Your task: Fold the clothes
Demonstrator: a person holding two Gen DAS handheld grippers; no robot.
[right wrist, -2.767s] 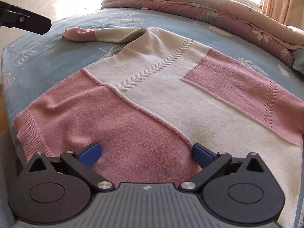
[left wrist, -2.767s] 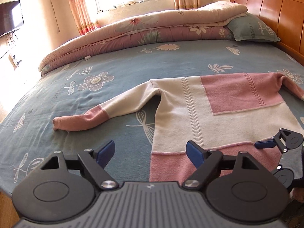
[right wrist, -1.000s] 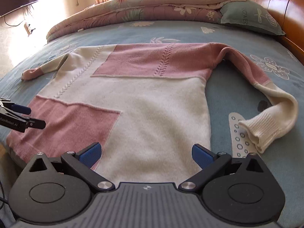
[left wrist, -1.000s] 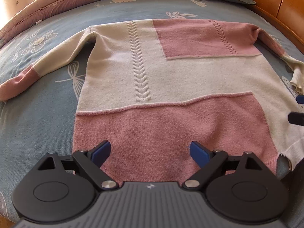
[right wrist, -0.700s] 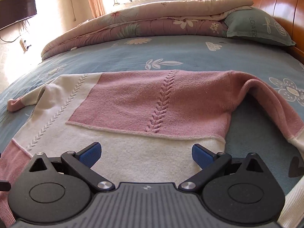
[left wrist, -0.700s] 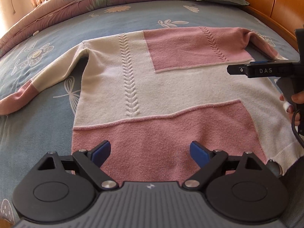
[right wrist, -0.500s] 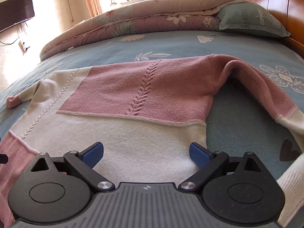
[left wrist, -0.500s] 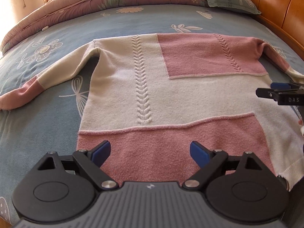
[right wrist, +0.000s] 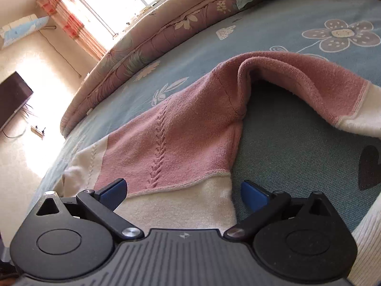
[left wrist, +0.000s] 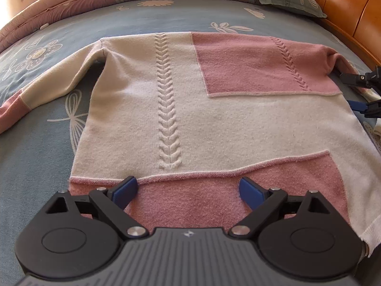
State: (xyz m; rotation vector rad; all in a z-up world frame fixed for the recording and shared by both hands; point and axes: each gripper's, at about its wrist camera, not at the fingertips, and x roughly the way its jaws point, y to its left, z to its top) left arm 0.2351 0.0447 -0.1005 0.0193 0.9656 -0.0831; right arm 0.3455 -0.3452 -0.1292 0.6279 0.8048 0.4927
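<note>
Now dropped low and tilted beside the sweater spread flat on the bed, right gripper wide open at the armpit seam; probably lining up the sleeve fold; left gripper likewise open, over the hem.

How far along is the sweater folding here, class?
Done: the sweater lies spread flat on the bed. In hand: nothing; the left tongs and right tongs are open, the right by the armpit. Left: every fold.
</note>
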